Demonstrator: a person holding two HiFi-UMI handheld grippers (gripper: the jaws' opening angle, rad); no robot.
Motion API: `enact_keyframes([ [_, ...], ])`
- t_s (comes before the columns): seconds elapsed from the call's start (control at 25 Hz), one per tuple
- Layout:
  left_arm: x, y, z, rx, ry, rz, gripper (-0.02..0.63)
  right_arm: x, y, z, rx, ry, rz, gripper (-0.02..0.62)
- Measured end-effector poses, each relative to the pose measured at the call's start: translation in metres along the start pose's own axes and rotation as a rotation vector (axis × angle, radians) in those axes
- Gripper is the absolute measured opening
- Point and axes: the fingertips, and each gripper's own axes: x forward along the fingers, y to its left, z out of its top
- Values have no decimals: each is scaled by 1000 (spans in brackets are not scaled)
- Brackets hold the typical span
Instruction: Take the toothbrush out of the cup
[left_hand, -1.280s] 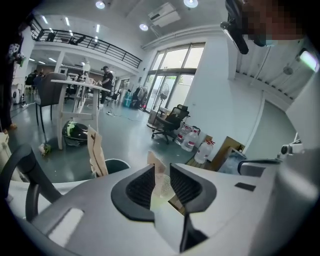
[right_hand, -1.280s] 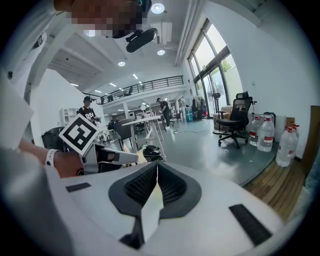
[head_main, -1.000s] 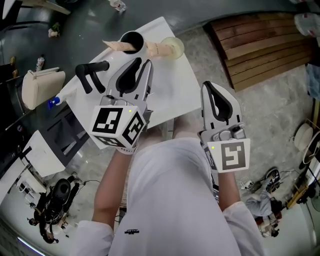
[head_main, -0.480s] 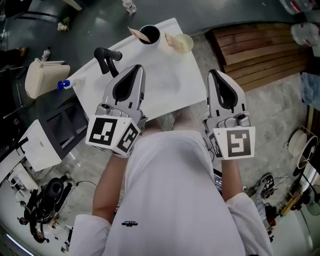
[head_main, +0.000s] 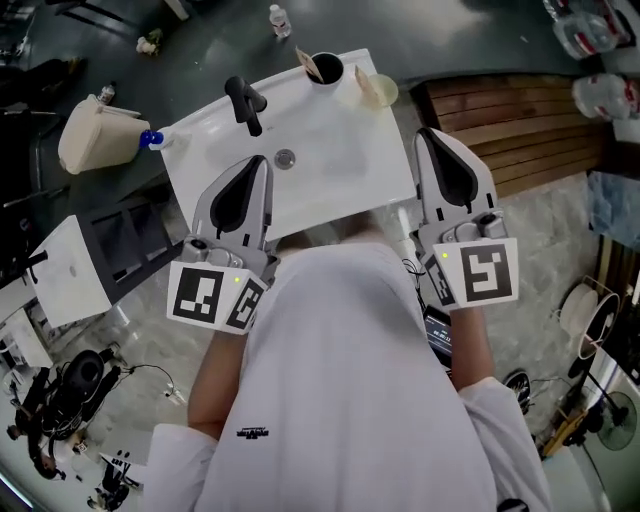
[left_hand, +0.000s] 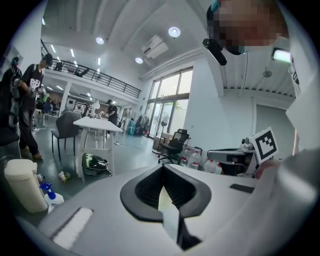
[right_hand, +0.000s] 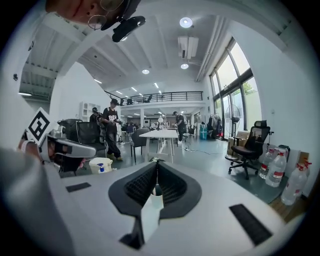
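left gripper (head_main: 256, 165) and right gripper (head_main: 432, 140) hover at the sink's (head_main: 340, 170) near edge, jaws closed and empty. a faucet (head_main: 246, 101) stands just ahead of the left one. the toothbrush (head_main: 308, 62) leans in the black cup (head_main: 327, 69) at the far rim; a second ago the left gripper was nearer it.

High white ceiling (right_hand: 150, 50), round recessed lights (right_hand: 186, 22), ceiling air-con unit (left_hand: 155, 47). Tall windows (right_hand: 235, 95) down one side, mezzanine railing (right_hand: 160, 95) across the far end. White table (right_hand: 160, 134) mid-floor with a grey chair (right_hand: 138, 139) beside it, black office chair (right_hand: 250, 145) near the glass. Underfoot: dark grey floor (head_main: 200, 40), then wooden decking (head_main: 520, 120) and pale speckled floor (head_main: 560, 230) off to the right.
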Motion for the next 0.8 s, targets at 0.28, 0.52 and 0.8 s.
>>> enact_keyframes([
  [0.28,-46,17,16,32,-52,85,5,8,46,8,-29,18,108,8],
  [0.52,-62,23,12,14,-50,103,5,8,72,10,-35,14,188,8],
  [0.8,-71,19,2,-13,-38,91,5,1,85,1,-46,44,196,8],
])
